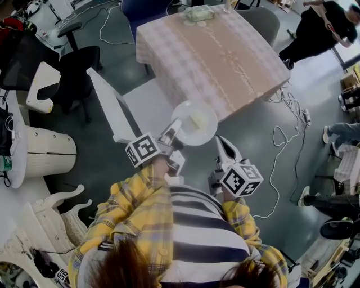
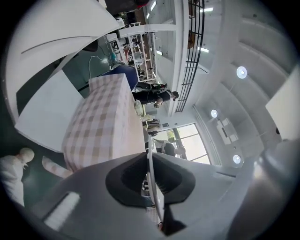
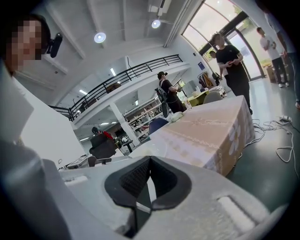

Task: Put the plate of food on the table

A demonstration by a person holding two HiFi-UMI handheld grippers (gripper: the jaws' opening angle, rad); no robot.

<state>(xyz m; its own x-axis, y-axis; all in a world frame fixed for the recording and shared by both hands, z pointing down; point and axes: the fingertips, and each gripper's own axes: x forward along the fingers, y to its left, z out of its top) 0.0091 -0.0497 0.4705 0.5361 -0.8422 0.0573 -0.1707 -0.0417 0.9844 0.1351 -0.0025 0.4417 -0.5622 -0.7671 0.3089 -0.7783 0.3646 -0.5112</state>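
A white plate (image 1: 188, 134) carrying a pale piece of food (image 1: 198, 119) hangs over the floor, just short of the near corner of the table with the pink checked cloth (image 1: 225, 62). My left gripper (image 1: 175, 125) is shut on the plate's left rim. In the left gripper view that rim (image 2: 149, 159) runs edge-on between the pressed pads of the gripper (image 2: 151, 176), with the table (image 2: 103, 117) ahead. My right gripper (image 1: 220, 140) meets the plate's lower right rim. In the right gripper view its jaws (image 3: 149, 180) are closed on a thin white sliver of the plate (image 3: 145, 151), and the table (image 3: 211, 126) lies beyond.
A pale bundle (image 1: 198, 12) lies at the table's far edge. A black office chair (image 1: 76, 73) and a white slanted panel (image 1: 115, 107) stand to the left. Cables (image 1: 292, 107) trail on the floor to the right. A person in black (image 1: 320, 28) stands at the far right.
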